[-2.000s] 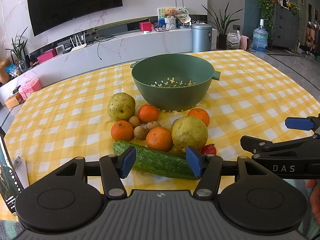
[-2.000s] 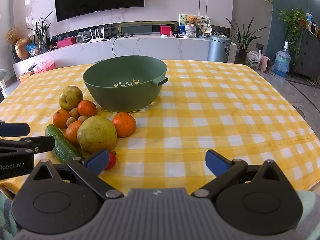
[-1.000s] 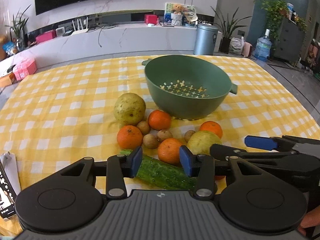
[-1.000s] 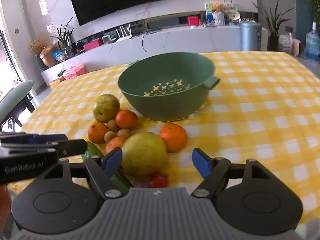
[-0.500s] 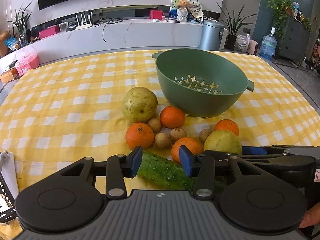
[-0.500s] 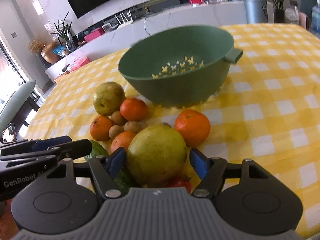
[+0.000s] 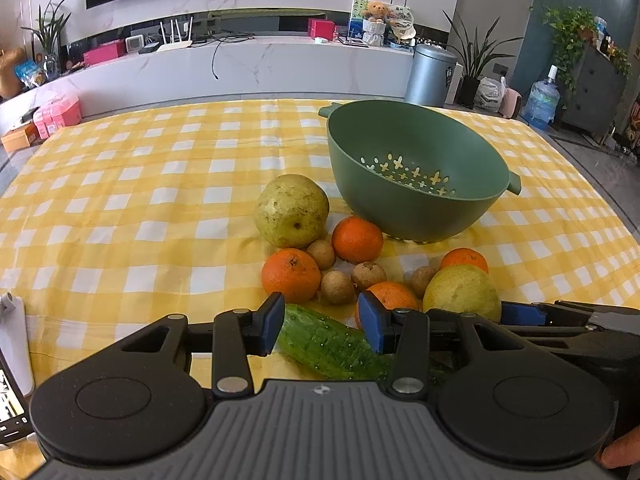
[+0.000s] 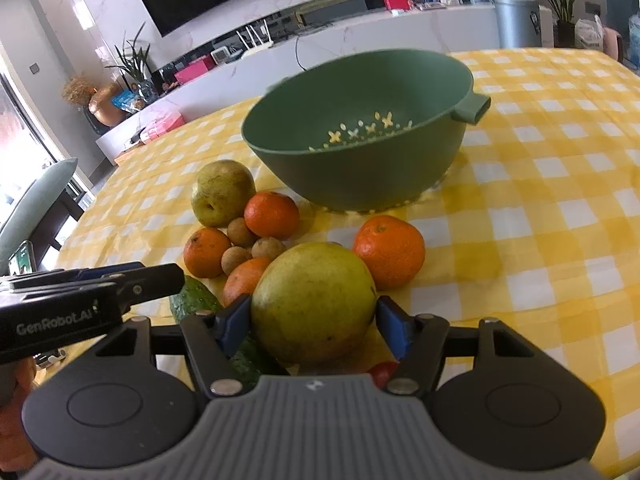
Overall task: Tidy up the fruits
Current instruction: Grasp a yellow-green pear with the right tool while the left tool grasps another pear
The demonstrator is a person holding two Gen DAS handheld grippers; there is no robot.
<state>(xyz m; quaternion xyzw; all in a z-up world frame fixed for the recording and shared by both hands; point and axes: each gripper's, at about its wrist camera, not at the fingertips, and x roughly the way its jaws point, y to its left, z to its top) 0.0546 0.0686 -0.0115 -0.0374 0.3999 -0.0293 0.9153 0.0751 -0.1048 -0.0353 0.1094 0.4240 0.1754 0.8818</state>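
Right now you are bracketing the big yellow-green fruit (image 8: 314, 300) with the right gripper (image 8: 314, 326), whose jaws have just been closing around it; the left pad is looking as if it is touching the skin and the right pad is sitting just beside it, so whether the pads are actually pressing is something you cannot tell from the wrist view. The left gripper (image 7: 320, 326) is hanging part-open over the near end of the cucumber (image 7: 328, 346), pads clear of it, gripping nothing. The green colander (image 8: 360, 148) is sitting empty beyond the pile on the checked cloth (image 7: 140, 208). Risks, as judged: the fruit is round and smooth, so a shallow or off-centre pinch is likely to squirt it forward into the orange (image 8: 389, 252) beside it (and the small brown fruits (image 8: 269, 249) are going to roll at any nudge). The two grippers are working very near each other, so a lift is risking a knock between them. Hard to make out: the little red fruit (image 8: 382, 372) is mostly hiding under the right gripper's body, the cucumber's far end is cut off beneath both tools, and only a fingertip (image 7: 618, 454) of yours is showing.
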